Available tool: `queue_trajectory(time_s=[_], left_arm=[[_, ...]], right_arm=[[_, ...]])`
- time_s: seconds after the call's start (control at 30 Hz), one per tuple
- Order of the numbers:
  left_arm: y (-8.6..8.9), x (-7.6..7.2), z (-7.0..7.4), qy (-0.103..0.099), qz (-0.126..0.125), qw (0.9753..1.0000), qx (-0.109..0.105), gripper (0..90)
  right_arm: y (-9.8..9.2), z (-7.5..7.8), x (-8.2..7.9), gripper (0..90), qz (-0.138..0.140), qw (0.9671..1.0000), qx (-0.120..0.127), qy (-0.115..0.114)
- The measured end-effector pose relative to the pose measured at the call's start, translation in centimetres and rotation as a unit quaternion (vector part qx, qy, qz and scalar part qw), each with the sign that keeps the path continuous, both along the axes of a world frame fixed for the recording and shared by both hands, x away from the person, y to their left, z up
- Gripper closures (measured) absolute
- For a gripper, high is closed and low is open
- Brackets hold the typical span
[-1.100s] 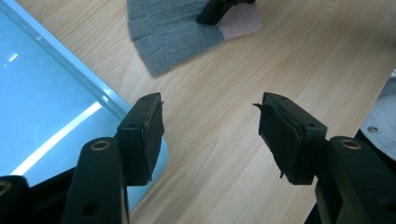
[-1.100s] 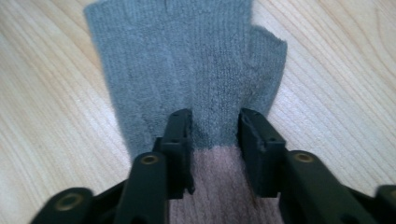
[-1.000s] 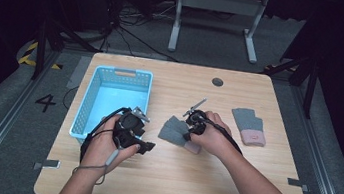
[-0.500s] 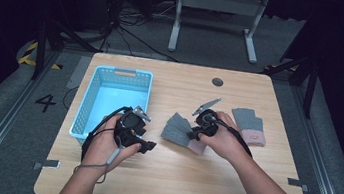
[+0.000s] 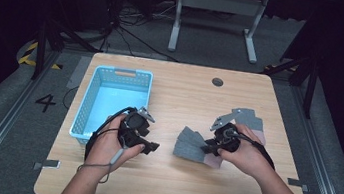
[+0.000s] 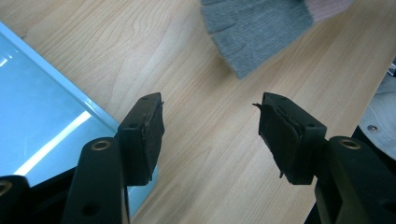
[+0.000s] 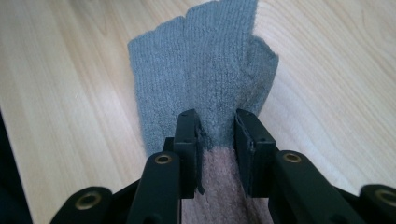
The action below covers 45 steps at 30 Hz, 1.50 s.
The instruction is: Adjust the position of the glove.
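The right hand-held gripper (image 7: 215, 133) has its jaws drawn close on a grey glove (image 7: 205, 70), pinching a fold of knit where the grey body meets the pink cuff; a narrow gap of bunched fabric shows between the pads. In the high view this hand-held gripper (image 5: 215, 144) sits just right of the tabletop's middle, and the glove (image 5: 191, 145) spreads from it toward the left, its fingers lying on the wood. Whether the cuff end is lifted off the surface cannot be told.

The left hand-held gripper (image 6: 210, 135) stands wide open with nothing between its pads. It hovers over bare wood beside the corner of the blue basket (image 6: 42, 116), with the glove's fingertips (image 6: 257, 28) ahead of it and well apart.

In the high view, the basket (image 5: 85, 111) on the left side of the tabletop (image 5: 185, 94) looks empty. A second grey glove with a pink cuff (image 5: 250, 122) lies near the right edge, just behind the right hand.

As a judgement, the work seems to be gathering the gloves into the basket, and it is at an early stage: one glove is gripped but not yet carried across, the other lies untouched, and nothing has been dropped in. Both transfers are left.
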<state>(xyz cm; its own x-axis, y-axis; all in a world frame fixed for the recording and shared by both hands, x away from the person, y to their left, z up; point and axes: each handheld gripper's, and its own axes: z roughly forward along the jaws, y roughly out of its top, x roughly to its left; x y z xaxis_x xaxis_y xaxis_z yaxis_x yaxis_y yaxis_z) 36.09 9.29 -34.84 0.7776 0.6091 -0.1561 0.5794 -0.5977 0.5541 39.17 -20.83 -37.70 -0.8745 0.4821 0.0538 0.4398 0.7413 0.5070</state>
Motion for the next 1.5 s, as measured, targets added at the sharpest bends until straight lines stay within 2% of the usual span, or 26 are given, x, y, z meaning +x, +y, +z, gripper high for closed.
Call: queue_trajectory(time_s=[0.17, 0.33, 0.53, 0.7, 0.9, 1.0, 1.07, 1.13, 1.4, 1.5], left_arm=[[-0.2, 0.0, -0.1, 0.002, -0.002, 1.0000, 0.003, 40.9], [-0.2, 0.0, -0.1, 0.002, -0.004, 1.0000, 0.003, 40.8], [-0.3, 0.0, -0.2, 0.002, -0.005, 1.0000, 0.003, 40.9], [-0.5, 0.0, -0.2, 0.003, -0.008, 1.0000, 0.003, 41.1], [-0.6, 0.1, -0.4, 0.005, -0.011, 0.9999, 0.005, 41.1], [-0.6, 0.1, -0.4, 0.006, -0.011, 0.9999, 0.006, 41.1], [-0.6, 0.1, -0.4, 0.006, -0.010, 0.9999, 0.006, 41.1], [-0.6, 0.1, -0.4, 0.005, -0.010, 0.9999, 0.004, 41.0], [-0.6, 0.1, -0.4, 0.004, -0.011, 0.9999, 0.004, 41.0], [-0.5, 0.0, -0.3, 0.004, -0.009, 0.9999, 0.003, 41.2]], right_arm=[[-1.4, -0.3, -0.9, 72.1, 0.005, 1.0000, 0.002, 0.004], [-1.8, -0.9, -1.2, 72.2, 0.011, 0.9999, 0.004, 0.004], [-2.0, -1.7, -1.5, 72.2, 0.016, 0.9997, 0.018, 0.009], [-1.6, -2.7, -1.7, 72.2, 0.030, 0.9993, 0.011, 0.019], [-1.0, -3.6, -1.6, 72.4, 0.040, 0.9989, 0.009, 0.021], [-0.6, -4.1, -1.5, 73.8, 0.050, 0.9985, 0.007, 0.020], [-0.4, -4.5, -1.4, 78.6, 0.052, 0.9984, 0.002, 0.023], [-0.4, -4.8, -1.3, 77.1, 0.051, 0.9984, -0.001, 0.022], [-0.8, -4.2, -1.5, 75.3, 0.044, 0.9989, 0.010, 0.007], [-1.2, -3.4, -1.6, 73.1, 0.027, 0.9994, 0.021, -0.001]])
